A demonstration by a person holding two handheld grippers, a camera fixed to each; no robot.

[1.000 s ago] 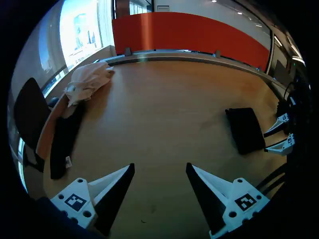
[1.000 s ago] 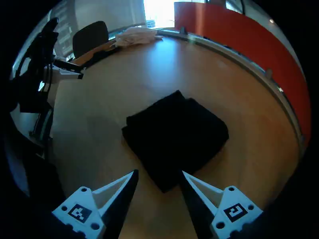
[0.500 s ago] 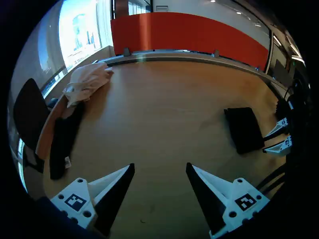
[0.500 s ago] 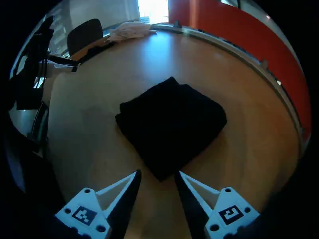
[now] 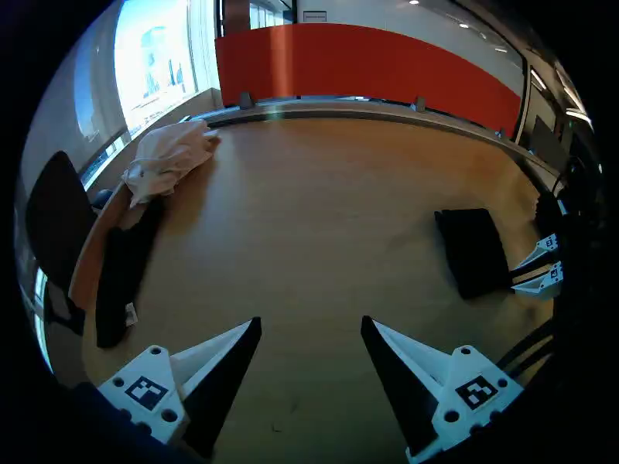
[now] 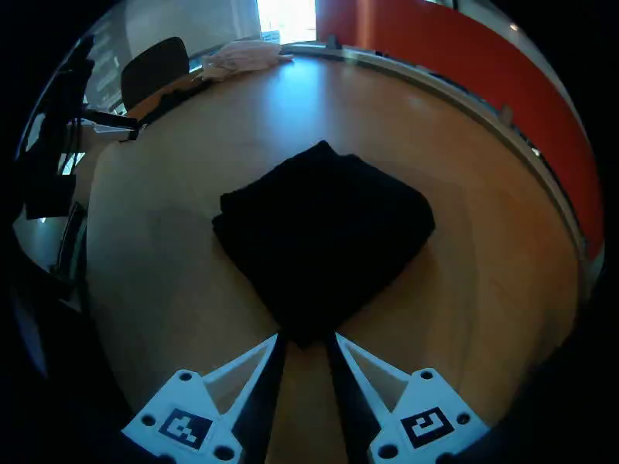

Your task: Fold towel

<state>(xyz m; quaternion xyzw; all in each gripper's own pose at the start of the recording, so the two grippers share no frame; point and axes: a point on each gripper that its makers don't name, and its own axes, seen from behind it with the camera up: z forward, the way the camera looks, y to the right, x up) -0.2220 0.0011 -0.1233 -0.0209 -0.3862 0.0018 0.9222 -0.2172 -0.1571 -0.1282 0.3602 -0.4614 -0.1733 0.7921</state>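
Note:
A folded black towel (image 6: 325, 224) lies on the wooden table (image 6: 480, 255); in the left gripper view the towel (image 5: 473, 251) sits far to the right. My right gripper (image 6: 306, 340) has its jaws drawn in on the towel's near corner, which fills the gap between the fingertips. From the left gripper view, that right gripper (image 5: 544, 263) touches the towel's right edge. My left gripper (image 5: 309, 332) hovers open over bare wood, well left of the towel, holding nothing.
A crumpled cream cloth (image 5: 166, 158) lies at the table's far left corner, with a dark garment (image 5: 124, 263) along the left edge and a black chair (image 5: 54, 216) beyond. A red panel (image 5: 364, 62) backs the table's far rim.
My right gripper moved forward onto the towel's near corner and its jaws narrowed from wide open to pinching it. The left gripper stayed put.

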